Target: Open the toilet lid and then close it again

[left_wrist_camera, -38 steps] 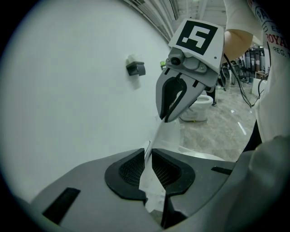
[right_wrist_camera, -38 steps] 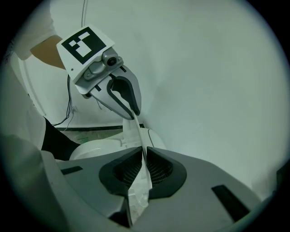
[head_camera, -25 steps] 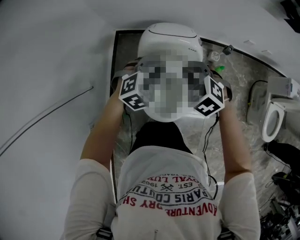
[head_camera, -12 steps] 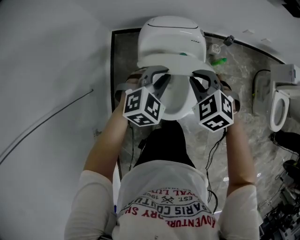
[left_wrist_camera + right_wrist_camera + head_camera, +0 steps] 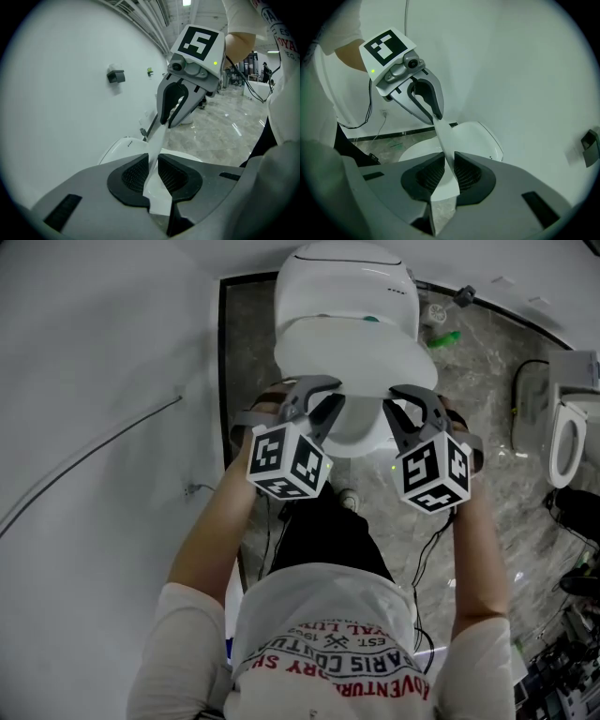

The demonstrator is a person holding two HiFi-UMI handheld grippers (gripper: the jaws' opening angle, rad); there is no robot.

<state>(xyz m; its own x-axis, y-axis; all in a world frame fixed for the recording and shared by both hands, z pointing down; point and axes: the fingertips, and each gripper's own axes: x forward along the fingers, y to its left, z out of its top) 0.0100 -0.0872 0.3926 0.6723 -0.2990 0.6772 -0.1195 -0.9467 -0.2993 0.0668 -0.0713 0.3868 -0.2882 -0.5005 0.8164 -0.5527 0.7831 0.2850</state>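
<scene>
change: toilet lid (image 5: 354, 352) had come further down than half a second before. it covered more of the bowl (image 5: 361, 437), and both hands sat lower and closer to the person.
lid position: tilted, part way between upright and flat. hinge end was at the rear unit (image 5: 345, 277). the front edge looked not yet down on the bowl.
grip, left: left tongs (image 5: 319, 397) were closed on the lid's left side edge. in the left gripper view the thin white edge ran straight between the two pads and touched both. the tongs had just opened a little, gap still narrow, lid still in it.
grip, right: right tongs (image 5: 405, 401) did the same on the lid's right side edge, with the edge sandwiched between the pads. these had also just opened a little, more than the left, from nearly shut. the lid was not dropped.
pairing: each gripper view showed the other tongs clamped on the far side of the lid, so the hold was two-sided and even.
task meaning: judged the closing leg, with the lid on its way down. the slack in both tongs read as easing toward release, or as the edge turning in the pads as the lid tilted. couldn't tell which.
risk: a full let-go from here could let the lid fall the rest of the way.
left to do: lower it flat, then let go.
surroundings: second toilet (image 5: 565, 442) stood well apart on the floor (image 5: 478, 390) and played no part.
</scene>
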